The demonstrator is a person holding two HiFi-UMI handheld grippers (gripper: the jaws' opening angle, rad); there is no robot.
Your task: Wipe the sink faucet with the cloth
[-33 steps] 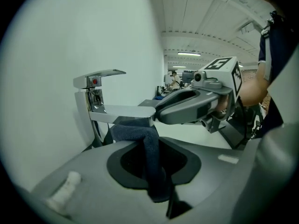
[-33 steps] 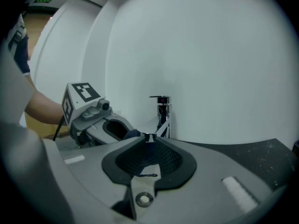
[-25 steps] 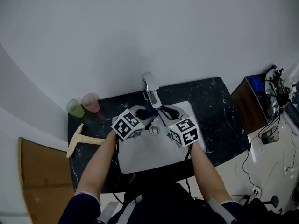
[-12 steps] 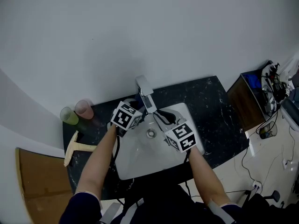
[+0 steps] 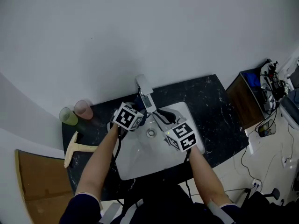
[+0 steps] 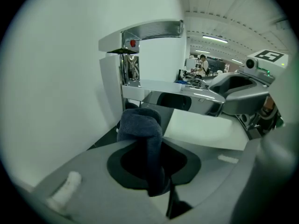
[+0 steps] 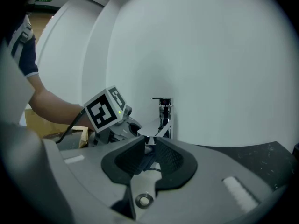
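The chrome faucet [image 5: 145,91] stands at the back of the white sink [image 5: 140,162]. Its lever [image 6: 152,30] and flat spout [image 6: 180,96] fill the left gripper view. My left gripper [image 6: 147,148] is shut on a dark blue cloth [image 6: 140,127], which bulges out in front of the jaws just short of the faucet's base. My right gripper [image 7: 148,148] reaches in from the right. The spout's end [image 7: 150,133] lies between its fingertips, and its jaws have just been opening. In the head view the left gripper [image 5: 140,111] sits left of the spout and the right gripper [image 5: 162,115] right of it.
A black marbled counter [image 5: 210,101] surrounds the sink. A green cup [image 5: 68,117], a pink cup [image 5: 84,108] and a wooden-handled tool [image 5: 77,147] stand at its left end. The white wall rises right behind the faucet. A wooden cabinet [image 5: 245,101] with cables stands to the right.
My left gripper has moved with the cloth from over the basin up toward the faucet's left side. The right gripper has stayed at the spout.
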